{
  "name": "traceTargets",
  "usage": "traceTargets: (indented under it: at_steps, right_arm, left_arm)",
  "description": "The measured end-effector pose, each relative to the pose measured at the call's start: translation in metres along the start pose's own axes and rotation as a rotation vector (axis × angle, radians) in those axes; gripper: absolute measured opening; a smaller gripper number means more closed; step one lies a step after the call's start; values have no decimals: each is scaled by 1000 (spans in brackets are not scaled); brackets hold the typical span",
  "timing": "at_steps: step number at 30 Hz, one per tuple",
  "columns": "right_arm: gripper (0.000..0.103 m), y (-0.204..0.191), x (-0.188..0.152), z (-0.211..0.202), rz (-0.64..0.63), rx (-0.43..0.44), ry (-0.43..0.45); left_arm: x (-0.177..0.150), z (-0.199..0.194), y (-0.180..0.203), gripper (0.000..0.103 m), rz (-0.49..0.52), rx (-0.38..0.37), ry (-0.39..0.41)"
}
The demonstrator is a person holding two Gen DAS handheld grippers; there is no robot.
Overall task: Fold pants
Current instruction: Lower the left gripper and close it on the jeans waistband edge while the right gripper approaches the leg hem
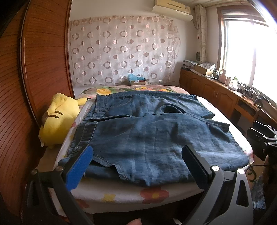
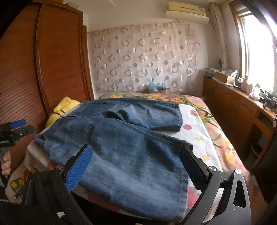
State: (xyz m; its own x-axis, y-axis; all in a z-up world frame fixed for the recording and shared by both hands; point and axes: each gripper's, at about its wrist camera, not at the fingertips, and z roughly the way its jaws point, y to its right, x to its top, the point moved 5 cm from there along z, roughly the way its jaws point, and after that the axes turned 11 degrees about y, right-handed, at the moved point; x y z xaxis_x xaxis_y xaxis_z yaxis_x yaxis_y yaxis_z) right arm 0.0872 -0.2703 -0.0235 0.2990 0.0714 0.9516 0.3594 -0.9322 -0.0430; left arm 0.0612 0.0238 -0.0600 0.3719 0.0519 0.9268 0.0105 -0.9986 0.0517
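daylight floods a bedroom from a window on the right, over a low wooden cabinet crowded with boxes and bottles. a sheer curtain patterned with circles hangs on the far wall beneath an air conditioner; a louvred wooden wardrobe stands on the left. no writing anywhere can be read. blue denim pants lie spread across a floral-sheeted bed, waistband toward the left, legs running right, with a yellow plush toy just beside them. the left gripper and the right gripper both hover over the near edge of the denim, fingers spread wide, grasping nothing.
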Motion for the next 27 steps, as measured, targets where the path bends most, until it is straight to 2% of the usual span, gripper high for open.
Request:
traceTargets:
  at_steps: [6, 10, 16, 27]
  right_arm:
    - [101, 20, -10, 5, -7, -30, -31]
    - [96, 36, -19, 10, 5, -46, -68]
    - [90, 53, -32, 19, -1, -61, -117]
    - [90, 61, -57, 25, 2, -60, -176]
  left_arm:
    - [-7, 7, -20, 103, -25, -18, -24]
    - [-12, 12, -38, 103, -35, 0, -31]
    - [-19, 21, -70, 99, -68, 46, -41]
    - [-47, 35, -128, 86, -124, 144, -104]
